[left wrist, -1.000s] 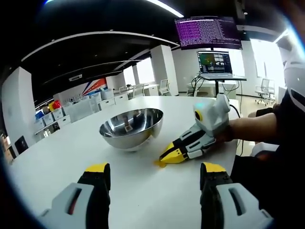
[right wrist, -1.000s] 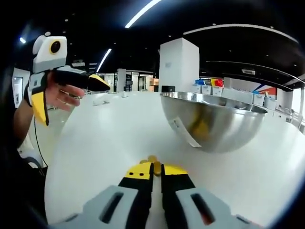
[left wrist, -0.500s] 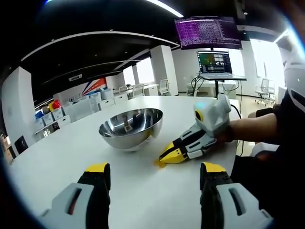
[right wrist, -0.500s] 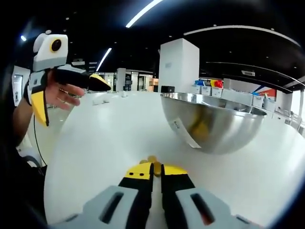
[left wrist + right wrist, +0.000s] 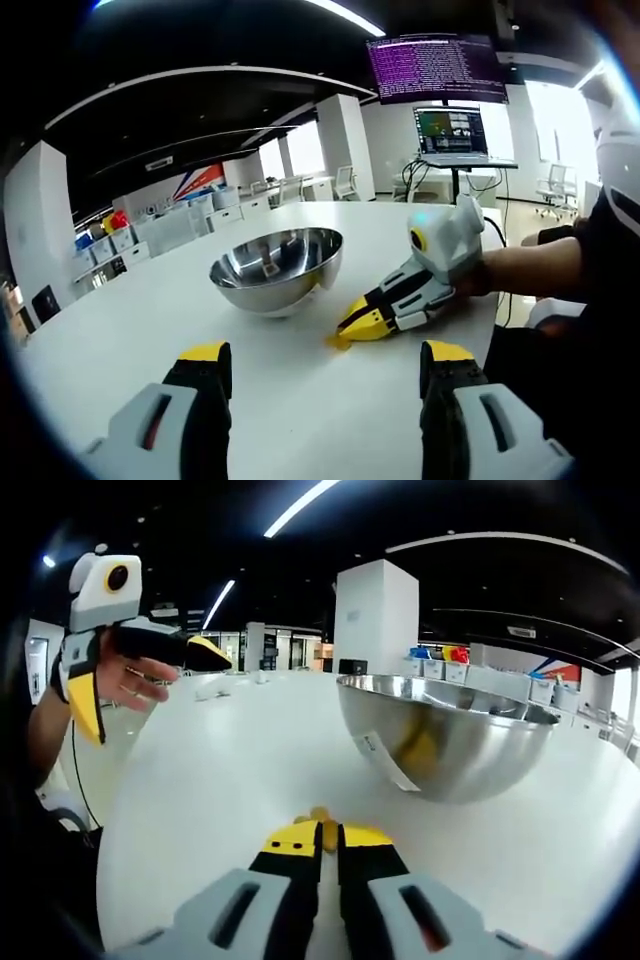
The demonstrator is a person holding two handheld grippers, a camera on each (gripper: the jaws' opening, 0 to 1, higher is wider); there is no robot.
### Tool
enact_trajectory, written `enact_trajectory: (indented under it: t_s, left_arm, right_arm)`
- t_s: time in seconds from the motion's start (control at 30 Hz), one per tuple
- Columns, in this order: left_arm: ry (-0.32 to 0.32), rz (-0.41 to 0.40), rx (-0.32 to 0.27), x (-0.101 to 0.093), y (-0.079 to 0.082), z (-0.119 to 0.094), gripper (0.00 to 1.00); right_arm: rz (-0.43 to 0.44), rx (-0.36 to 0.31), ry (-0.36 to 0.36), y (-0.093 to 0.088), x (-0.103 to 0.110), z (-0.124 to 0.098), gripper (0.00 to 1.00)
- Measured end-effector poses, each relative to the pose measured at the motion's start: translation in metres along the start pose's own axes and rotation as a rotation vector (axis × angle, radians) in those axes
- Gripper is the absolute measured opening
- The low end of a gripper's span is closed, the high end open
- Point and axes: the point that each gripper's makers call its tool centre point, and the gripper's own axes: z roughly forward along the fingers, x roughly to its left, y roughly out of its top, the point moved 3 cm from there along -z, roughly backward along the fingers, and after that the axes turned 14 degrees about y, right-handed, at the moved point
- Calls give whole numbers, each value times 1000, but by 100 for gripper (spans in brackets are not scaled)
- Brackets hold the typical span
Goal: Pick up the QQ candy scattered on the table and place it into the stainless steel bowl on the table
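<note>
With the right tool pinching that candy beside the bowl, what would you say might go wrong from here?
1. The right tool grips the small yellow candy only at its tips, low on the white table; it may slip out on the lift.
2. The stainless steel bowl sits close by on its rounded base; a bump against its rim could tip or slide it.
3. The left tool hangs open, so nothing steadies the bowl.

Around you is an open-plan room with a dark ceiling crossed by long light strips [image 5: 300, 505]. A white square pillar [image 5: 375, 615] stands beyond the white bench [image 5: 300, 400]. Along the far wall, shelving holds coloured bins [image 5: 100, 235]. To your right, a laptop [image 5: 452, 135] sits on a stand beneath a hanging screen of purple text [image 5: 435, 68], near bright windows [image 5: 560, 130].
</note>
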Motion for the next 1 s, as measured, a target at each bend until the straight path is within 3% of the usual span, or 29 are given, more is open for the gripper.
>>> enact_trajectory:
  t_s: [0.43, 1.0]
  left_arm:
    - [3, 6, -2, 0, 2, 0, 77]
    - [8, 9, -3, 2, 4, 0, 77]
  right_arm:
    - [7, -14, 3, 6, 4, -7, 6]
    - [-41, -57, 4, 38, 16, -22, 6]
